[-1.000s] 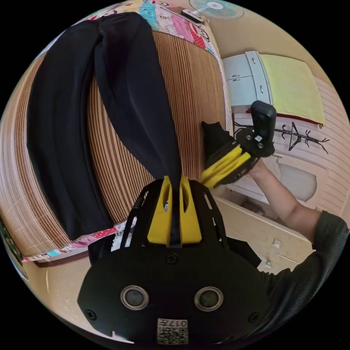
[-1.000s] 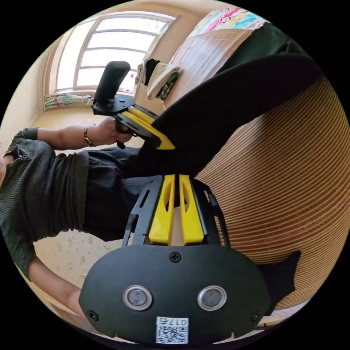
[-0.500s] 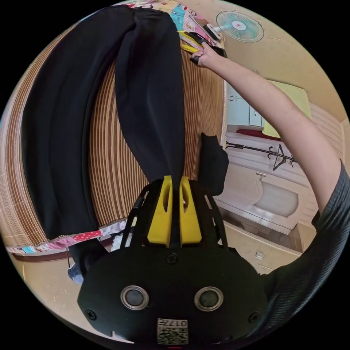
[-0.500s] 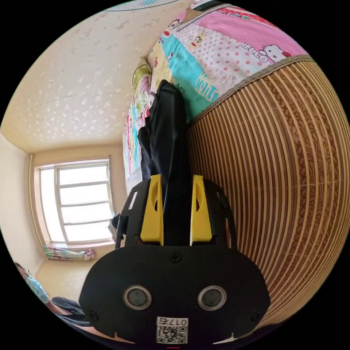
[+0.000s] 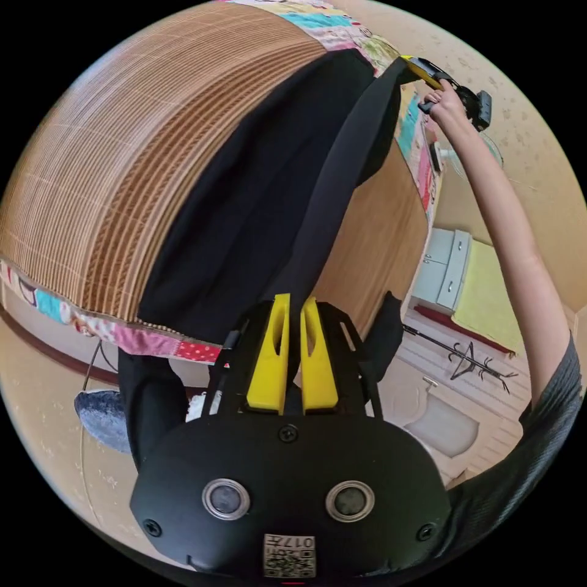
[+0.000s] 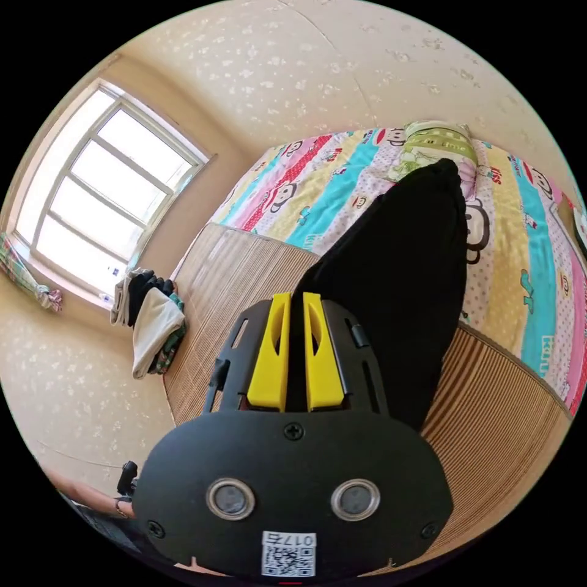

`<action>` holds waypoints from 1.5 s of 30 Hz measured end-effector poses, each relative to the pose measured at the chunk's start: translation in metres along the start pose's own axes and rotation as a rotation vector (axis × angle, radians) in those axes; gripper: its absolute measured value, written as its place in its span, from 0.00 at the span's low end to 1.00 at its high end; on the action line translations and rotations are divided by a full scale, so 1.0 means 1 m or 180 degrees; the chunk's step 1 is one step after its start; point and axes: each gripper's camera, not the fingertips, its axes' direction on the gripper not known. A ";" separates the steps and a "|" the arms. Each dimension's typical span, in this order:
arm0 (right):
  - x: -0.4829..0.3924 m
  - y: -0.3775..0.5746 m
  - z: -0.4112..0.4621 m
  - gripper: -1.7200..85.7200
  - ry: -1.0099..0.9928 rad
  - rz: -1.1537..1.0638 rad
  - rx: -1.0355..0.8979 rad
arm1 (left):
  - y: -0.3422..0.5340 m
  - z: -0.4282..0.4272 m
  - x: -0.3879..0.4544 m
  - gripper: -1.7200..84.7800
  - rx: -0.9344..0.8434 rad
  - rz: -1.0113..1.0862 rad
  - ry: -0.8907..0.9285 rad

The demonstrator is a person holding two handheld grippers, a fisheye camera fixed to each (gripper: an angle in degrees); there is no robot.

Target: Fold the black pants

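The black pants (image 5: 257, 202) lie across the woven bamboo mat (image 5: 122, 153) on the bed. My left gripper (image 5: 292, 302) is shut on the waist end near the bed's edge, with part of the waist hanging off. One leg runs taut from there up to the right gripper (image 5: 422, 68), held in a raised hand. In the right gripper view my right gripper (image 6: 293, 301) is shut on the leg's hem, and the black cloth (image 6: 403, 269) lies beyond it over the mat (image 6: 501, 391) and the patterned sheet (image 6: 342, 189).
A colourful cartoon bedsheet (image 5: 153, 339) edges the mat. Folded clothes (image 6: 150, 318) are stacked at the mat's far side under the window (image 6: 98, 202). A white cabinet (image 5: 449, 269), a coat stand (image 5: 471, 358) and floor lie beyond the bed.
The right gripper has closed on the leg hem and lifted it off the mat, pulling that leg taut towards the left gripper. The left gripper keeps its hold on the waist; both cameras have swung round.
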 end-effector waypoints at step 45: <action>-0.062 0.458 0.069 0.10 -0.0311 0.2160 -0.0587 | -0.083 -0.114 -0.100 0.08 -0.1172 0.0735 -0.0188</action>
